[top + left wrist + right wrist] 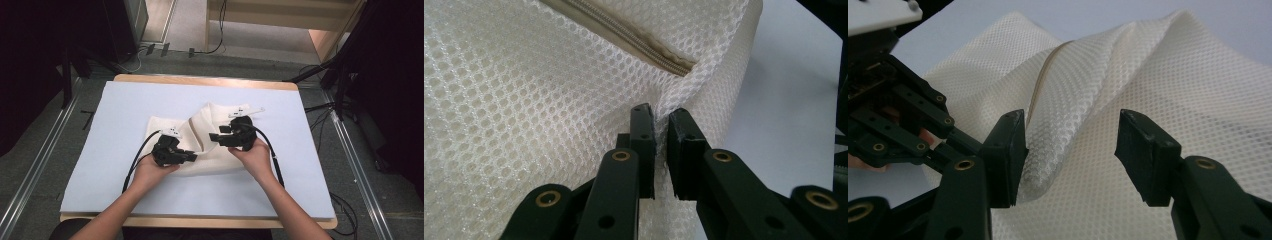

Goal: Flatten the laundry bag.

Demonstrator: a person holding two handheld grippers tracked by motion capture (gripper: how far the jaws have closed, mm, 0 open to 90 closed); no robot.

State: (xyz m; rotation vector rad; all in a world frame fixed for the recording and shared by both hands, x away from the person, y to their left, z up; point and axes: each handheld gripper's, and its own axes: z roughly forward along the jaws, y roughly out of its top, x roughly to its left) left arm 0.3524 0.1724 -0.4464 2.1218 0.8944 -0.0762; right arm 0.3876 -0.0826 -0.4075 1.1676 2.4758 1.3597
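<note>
A white mesh laundry bag (212, 122) with a beige zipper (634, 42) lies rumpled in the middle of the table. My left gripper (192, 156) sits at the bag's near left edge; in the left gripper view its jaws (661, 120) are shut on a pinch of the mesh (524, 100) just below the zipper's end. My right gripper (212, 136) is over the bag's right part and points left. It (1070, 135) stands open, with a raised fold of mesh (1058, 125) between its jaws, close to the left one. The zipper (1040, 80) runs along that fold.
A pale blue sheet (125, 110) covers the wooden table (200, 79), with bare room on all sides of the bag. A black cable trails from each gripper toward the near edge. The left gripper (898, 125) shows close by in the right gripper view.
</note>
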